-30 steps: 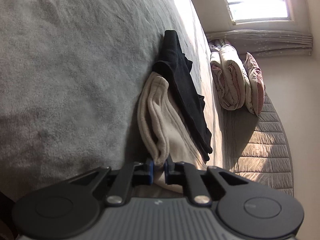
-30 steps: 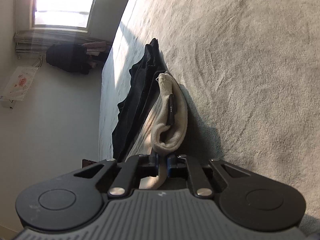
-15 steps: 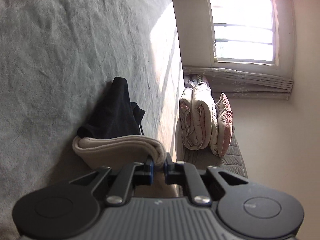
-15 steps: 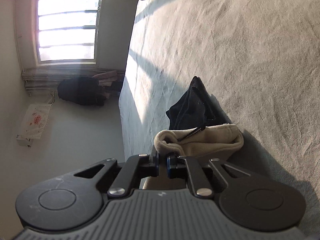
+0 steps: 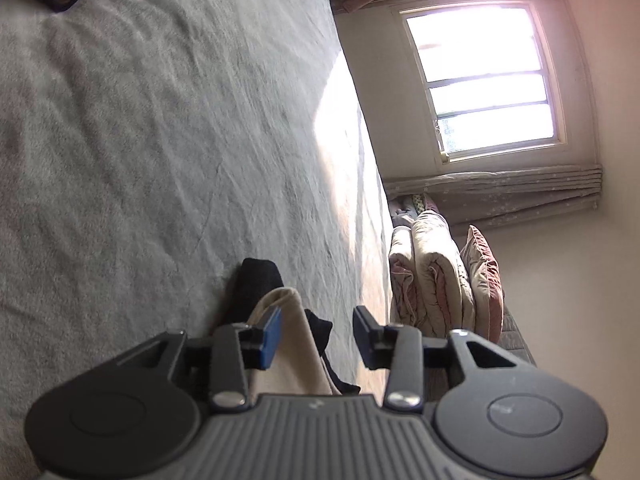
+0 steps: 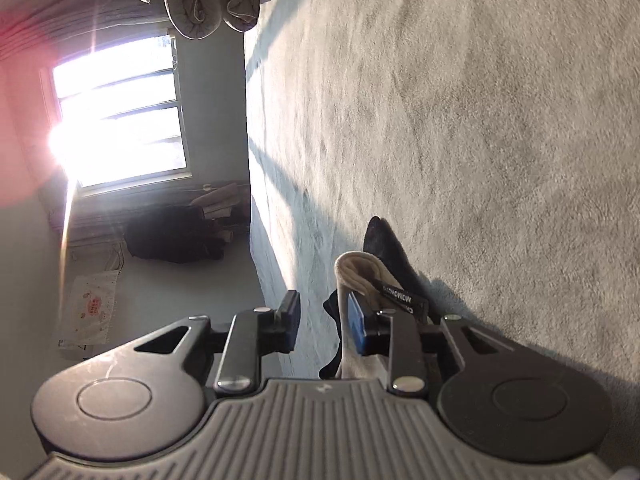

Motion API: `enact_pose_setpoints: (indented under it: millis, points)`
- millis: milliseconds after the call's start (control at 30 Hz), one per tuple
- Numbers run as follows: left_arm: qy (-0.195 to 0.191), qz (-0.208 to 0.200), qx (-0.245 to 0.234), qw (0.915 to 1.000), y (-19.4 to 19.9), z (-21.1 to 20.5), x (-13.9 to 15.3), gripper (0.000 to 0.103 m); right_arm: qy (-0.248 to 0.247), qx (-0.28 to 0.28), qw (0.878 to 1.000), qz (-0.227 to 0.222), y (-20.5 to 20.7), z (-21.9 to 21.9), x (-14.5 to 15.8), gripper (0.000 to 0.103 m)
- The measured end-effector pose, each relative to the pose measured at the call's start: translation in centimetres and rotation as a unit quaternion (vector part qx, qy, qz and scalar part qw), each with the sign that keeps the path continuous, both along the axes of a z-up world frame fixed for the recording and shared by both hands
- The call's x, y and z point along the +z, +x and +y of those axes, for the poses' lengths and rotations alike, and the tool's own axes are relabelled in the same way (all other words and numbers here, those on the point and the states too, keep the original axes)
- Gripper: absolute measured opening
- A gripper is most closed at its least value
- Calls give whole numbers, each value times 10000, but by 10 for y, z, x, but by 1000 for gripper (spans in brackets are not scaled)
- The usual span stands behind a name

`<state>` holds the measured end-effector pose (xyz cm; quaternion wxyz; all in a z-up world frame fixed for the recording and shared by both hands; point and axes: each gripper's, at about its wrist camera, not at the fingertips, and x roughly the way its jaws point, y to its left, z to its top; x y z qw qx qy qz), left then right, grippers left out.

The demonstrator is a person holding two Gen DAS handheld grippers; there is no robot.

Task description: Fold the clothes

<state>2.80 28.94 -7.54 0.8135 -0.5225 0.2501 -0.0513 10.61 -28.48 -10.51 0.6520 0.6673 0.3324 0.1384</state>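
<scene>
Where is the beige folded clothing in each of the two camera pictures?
Left wrist view: the beige garment sits low in the middle, beside the left gripper's blue pad, on top of the black garment.
Right wrist view: it sits low, right of centre, against the right gripper's blue pad.
Shared landmark: the bright window.

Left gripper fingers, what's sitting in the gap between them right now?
In the left wrist view, the open left gripper has the folded beige garment beside its blue-padded finger, black clothing behind it, and grey bedspread beyond.
</scene>
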Motion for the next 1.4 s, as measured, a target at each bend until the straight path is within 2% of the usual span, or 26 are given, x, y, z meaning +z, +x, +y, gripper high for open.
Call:
enact_pose_setpoints:
  millis: [33,67,133,200,267,367,400,467,500,533,567,600,700,800,967,1033,1200,1300,1400]
  points:
    - [427,-45,-11,9991,0,-2,8,52,-72,-34,9999,-117,0,-3,4,51]
    - [1010,-91,-58,9948,2,-7,17,55,-284,-1,9993,-239,1,-5,11,51]
    - [1844,-140,-187,9826,7,-20,26,56,-1050,141,9932,-492,1,-2,25,51]
    - [2373,-179,-355,9706,10,-32,30,55,-1982,323,9764,-790,1,12,40,51]
    - [2737,-255,-513,9601,13,-42,29,54,-2893,517,9496,-1088,1,28,55,51]
    - [3009,-201,-607,9515,18,-54,24,49,-3889,837,9070,-1381,1,55,66,51]
    - [3058,-188,-575,9502,20,-58,23,46,-4158,894,8938,-1424,1,62,67,51]
    - [3108,-154,-502,9490,21,-59,20,39,-4830,943,8574,-1504,2,79,63,51]
    - [3115,-160,-476,9489,20,-58,20,36,-5049,952,8437,-1553,2,85,61,51]
    - [3117,-174,-457,9489,19,-57,19,34,-5178,950,8348,-1610,1,88,59,49]
    - [3131,-191,-452,9484,18,-57,19,28,-5305,949,8257,-1666,0,91,57,40]
    - [3179,-212,-456,9468,18,-58,19,21,-5431,947,8163,-1721,0,94,55,26]
    - [3359,-314,-459,9403,14,-63,21,15,-5800,940,7869,-1885,-2,104,49,14]
    - [3465,-440,-377,9363,9,-66,28,12,-6045,749,7657,-2065,-11,109,54,12]
    - [3784,-591,-168,9236,11,-70,48,11,-6291,442,7387,-2378,-21,114,78,11]
    - [3859,-576,-127,9206,23,-71,52,11,-6342,392,7332,-2422,-14,115,84,11]
    - [4165,-342,-108,9084,56,-77,45,11,-6418,427,7315,-2264,19,120,75,10]
    - [4273,-190,-105,9038,69,-78,32,11,-6359,440,7435,-2023,39,118,60,8]
    - [4404,17,-209,8976,79,-80,17,11,-6335,545,7497,-1835,50,118,44,8]
